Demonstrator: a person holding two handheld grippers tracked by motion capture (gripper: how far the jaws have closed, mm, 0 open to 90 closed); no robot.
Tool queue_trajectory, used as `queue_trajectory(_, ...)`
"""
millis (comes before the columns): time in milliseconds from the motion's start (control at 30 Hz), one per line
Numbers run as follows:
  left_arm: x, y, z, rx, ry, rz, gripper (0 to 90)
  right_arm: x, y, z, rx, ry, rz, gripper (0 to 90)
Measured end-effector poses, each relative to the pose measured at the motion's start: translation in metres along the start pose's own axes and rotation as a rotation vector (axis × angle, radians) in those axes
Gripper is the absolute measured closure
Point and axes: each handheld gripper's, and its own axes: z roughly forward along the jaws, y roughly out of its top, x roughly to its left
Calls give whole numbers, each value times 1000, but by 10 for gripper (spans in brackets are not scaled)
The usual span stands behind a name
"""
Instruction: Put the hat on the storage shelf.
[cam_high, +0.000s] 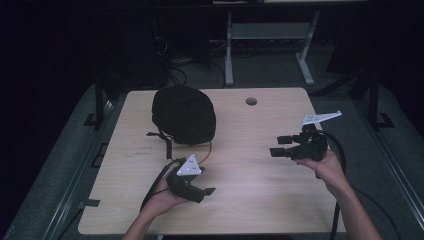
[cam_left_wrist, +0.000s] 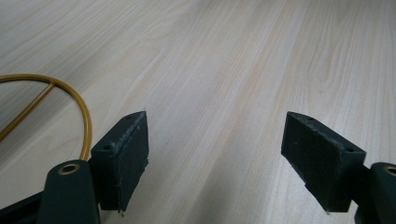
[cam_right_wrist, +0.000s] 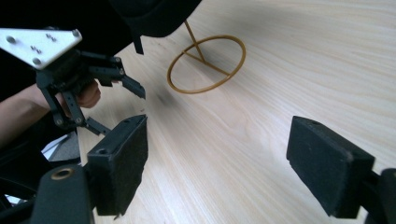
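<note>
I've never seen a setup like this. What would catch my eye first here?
Probably the big black helmet-like cap perched on a thin gold wire stand with a ring base, toward the far left of the pale wooden table. Next, the two black hand-held grippers: the left gripper low near the front edge, the right gripper raised at the right side. Both have their jaws spread wide and hold nothing.
</note>
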Motion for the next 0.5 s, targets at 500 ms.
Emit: queue_trajectory(500, 1, -1, 0, 7, -6, -3, 232, 5, -44, -11, 34, -34, 8, 198)
